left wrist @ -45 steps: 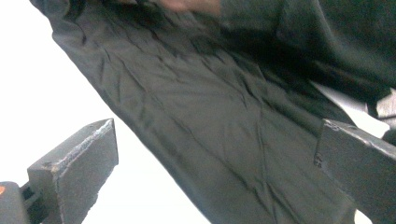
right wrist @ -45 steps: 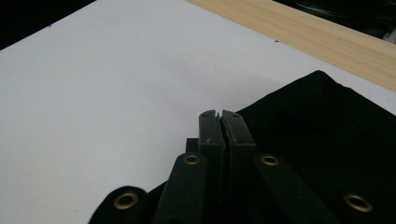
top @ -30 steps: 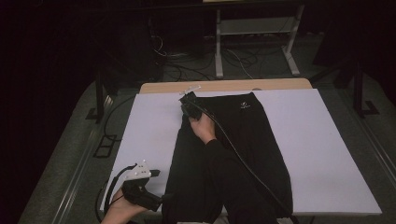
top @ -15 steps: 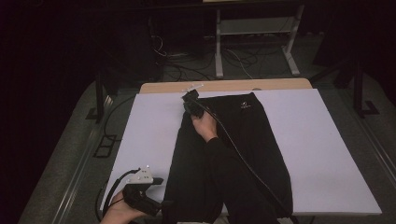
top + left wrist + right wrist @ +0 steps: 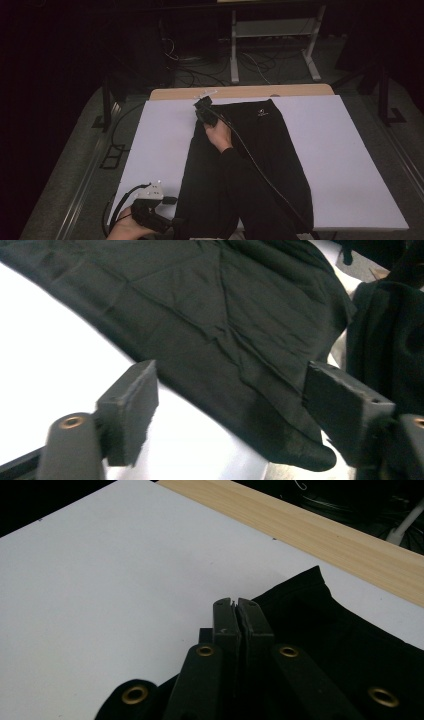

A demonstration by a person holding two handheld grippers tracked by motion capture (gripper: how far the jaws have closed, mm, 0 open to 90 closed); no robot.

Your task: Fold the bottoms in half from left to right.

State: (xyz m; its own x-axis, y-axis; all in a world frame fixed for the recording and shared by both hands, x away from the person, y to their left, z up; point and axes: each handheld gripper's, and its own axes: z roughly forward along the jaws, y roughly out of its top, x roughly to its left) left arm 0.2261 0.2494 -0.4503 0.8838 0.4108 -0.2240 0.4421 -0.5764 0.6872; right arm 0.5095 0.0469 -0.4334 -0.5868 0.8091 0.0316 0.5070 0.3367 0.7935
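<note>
Black trousers (image 5: 260,165) lie lengthwise on the white tabletop (image 5: 350,165). The right tool (image 5: 204,111), jaws pressed together, rests at their far left corner. The left tool (image 5: 230,410), jaws spread but just been closing, straddles the near hem without pinching it.

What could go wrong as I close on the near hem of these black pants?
The left gripper has been closing with only the hem corner of the black pants between its pads, not yet pressed, so it could slip out. The right gripper, shut at the waistband corner, may let go if you pull. The cable lying across the fabric could snag.
</note>
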